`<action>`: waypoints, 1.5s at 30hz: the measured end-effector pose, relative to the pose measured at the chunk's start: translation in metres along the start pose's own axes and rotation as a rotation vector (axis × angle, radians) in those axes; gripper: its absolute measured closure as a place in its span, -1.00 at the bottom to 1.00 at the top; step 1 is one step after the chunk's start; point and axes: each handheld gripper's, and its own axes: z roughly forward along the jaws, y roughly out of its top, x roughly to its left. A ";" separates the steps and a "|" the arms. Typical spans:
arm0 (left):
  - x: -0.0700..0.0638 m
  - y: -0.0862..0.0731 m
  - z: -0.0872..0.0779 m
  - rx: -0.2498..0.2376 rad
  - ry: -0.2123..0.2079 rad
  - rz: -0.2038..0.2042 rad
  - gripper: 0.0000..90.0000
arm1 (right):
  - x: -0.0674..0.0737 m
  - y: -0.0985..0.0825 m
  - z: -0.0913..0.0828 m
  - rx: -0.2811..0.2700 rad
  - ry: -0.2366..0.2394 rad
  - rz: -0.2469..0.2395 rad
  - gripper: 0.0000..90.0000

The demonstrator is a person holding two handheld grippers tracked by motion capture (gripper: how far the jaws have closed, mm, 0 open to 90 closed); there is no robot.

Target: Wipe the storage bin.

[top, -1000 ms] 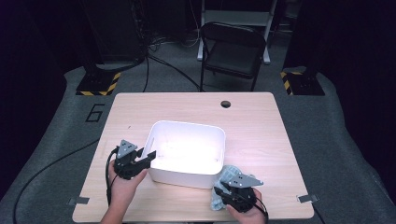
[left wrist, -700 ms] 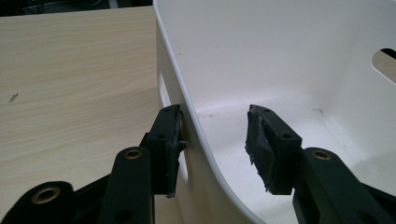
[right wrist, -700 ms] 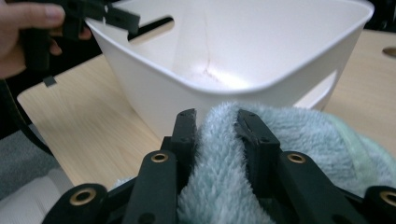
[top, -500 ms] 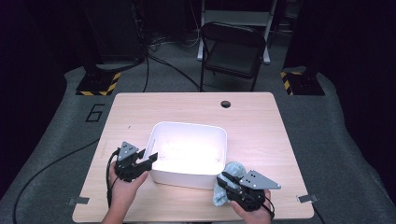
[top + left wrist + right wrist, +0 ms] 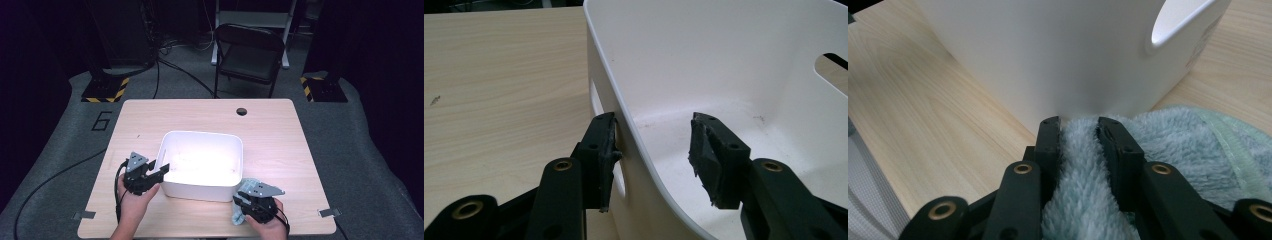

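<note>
Lab: dark room, hazard-taped stands [image 5: 105, 90], floor cables [image 5: 185, 70].

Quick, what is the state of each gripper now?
Left gripper: open, jaws astride the tub wall, just been opening.
Right gripper: closed on the towel.

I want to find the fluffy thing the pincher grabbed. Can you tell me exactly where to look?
Start at the big white bin in the middle of the wooden table. Go to its near right corner, where the right gripper is shut on a small towel lying on the tabletop. It is pale mint green and fuzzy, unlike the hard, smooth things around it.
</note>
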 end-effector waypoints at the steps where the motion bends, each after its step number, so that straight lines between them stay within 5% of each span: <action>1: 0.000 0.000 0.000 0.000 0.000 -0.003 0.17 | 0.001 0.000 0.000 -0.003 -0.007 0.003 0.55; 9: -0.003 0.005 0.004 0.041 -0.039 0.001 0.11 | 0.009 0.002 -0.013 0.007 -0.072 -0.029 0.30; 12: 0.000 0.012 0.003 0.078 -0.082 0.007 0.07 | 0.009 0.002 -0.016 0.032 -0.087 -0.004 0.28; 17: 0.006 0.018 0.004 0.073 -0.121 -0.010 0.07 | 0.005 -0.005 -0.016 0.101 -0.097 0.029 0.27; 28: 0.010 0.018 0.014 0.087 -0.120 -0.007 0.06 | -0.002 -0.022 -0.007 0.148 -0.094 0.074 0.42; 35: 0.010 0.015 0.017 0.104 -0.113 -0.007 0.06 | -0.002 -0.023 -0.001 0.127 -0.075 0.082 0.55; 37: 0.010 0.015 0.018 0.105 -0.110 0.001 0.07 | -0.001 -0.023 -0.004 0.100 -0.055 0.121 0.61; 45: 0.008 0.014 0.016 0.112 -0.083 0.019 0.20 | 0.010 -0.010 -0.018 -0.041 -0.038 0.080 0.63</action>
